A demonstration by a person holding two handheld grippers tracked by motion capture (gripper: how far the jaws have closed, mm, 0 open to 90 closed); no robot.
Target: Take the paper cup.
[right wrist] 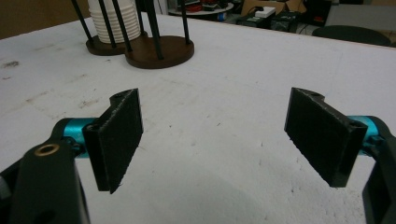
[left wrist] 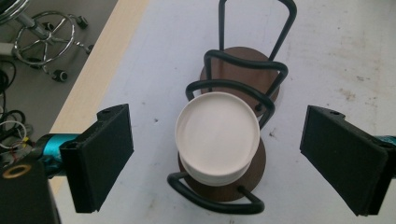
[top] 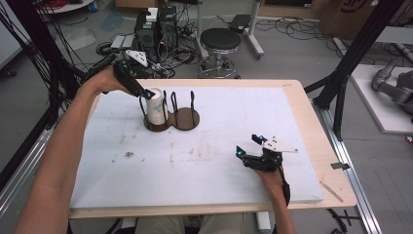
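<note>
A stack of white cups [top: 155,107] stands upside down in the left bay of a black wire holder on a brown double-disc base [top: 186,119], at the table's back left. My left gripper [top: 145,95] hovers right over the stack and points down at it. In the left gripper view the stack [left wrist: 217,140] lies between the wide-apart pads of the left gripper [left wrist: 218,130], which do not touch it. My right gripper [top: 247,146] rests low near the front right, open, with bare table between its pads [right wrist: 215,116]. Far off in the right gripper view are the cups [right wrist: 114,18] and the base [right wrist: 161,51].
A white board [top: 204,165] covers most of the wooden table [top: 311,126]. The holder's right bay [left wrist: 240,65] has nothing in it. Beyond the far edge stand a round stool [top: 220,41] and computer towers [top: 156,29] among cables. Black frame struts rise at both sides.
</note>
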